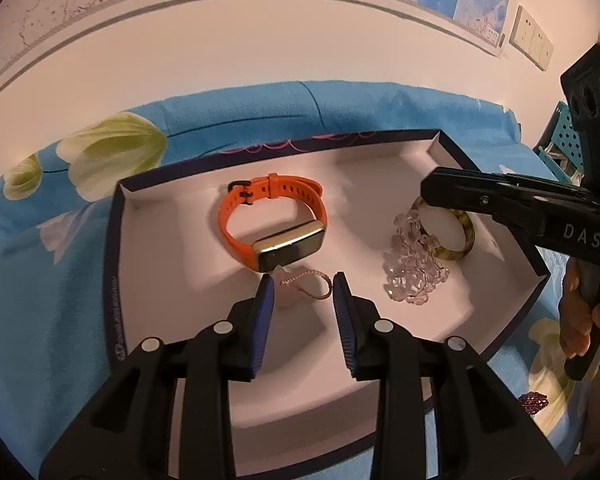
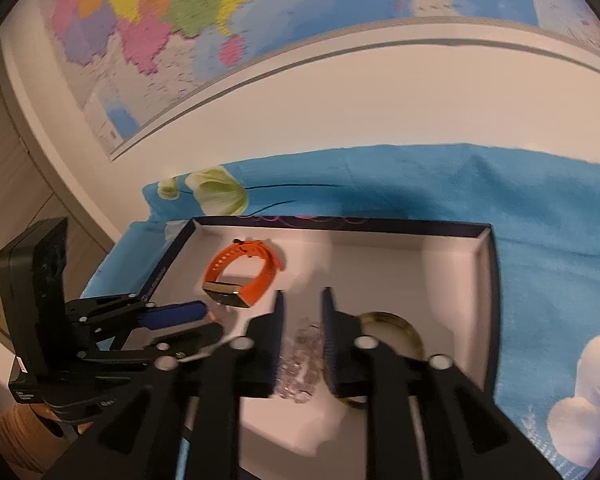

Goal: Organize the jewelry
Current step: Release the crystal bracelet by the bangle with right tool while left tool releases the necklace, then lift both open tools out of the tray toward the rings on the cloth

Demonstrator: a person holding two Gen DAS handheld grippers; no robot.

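Note:
A shallow white tray (image 1: 116,240) with a dark rim (image 2: 340,226) holds an orange smart band (image 1: 272,220) (image 2: 260,276), a clear bead bracelet (image 1: 416,268) (image 2: 300,364) and a mottled yellow bangle (image 1: 466,240) (image 2: 400,324). My left gripper (image 1: 303,284) is low over the tray with its jaws apart. A thin pink braided cord (image 1: 306,282) lies on the tray between the tips. My right gripper (image 2: 303,300) (image 1: 430,190) hovers over the beads and bangle, jaws apart. The beads lie under the gap and are not pinched.
The tray rests on a blue floral cloth (image 1: 240,112). A small purple bead piece (image 1: 534,402) lies on the cloth at the tray's near right. A teal perforated basket (image 1: 560,144) stands at the right, and a wall map (image 2: 160,8) hangs behind. A person's hand (image 1: 580,320) holds the right gripper.

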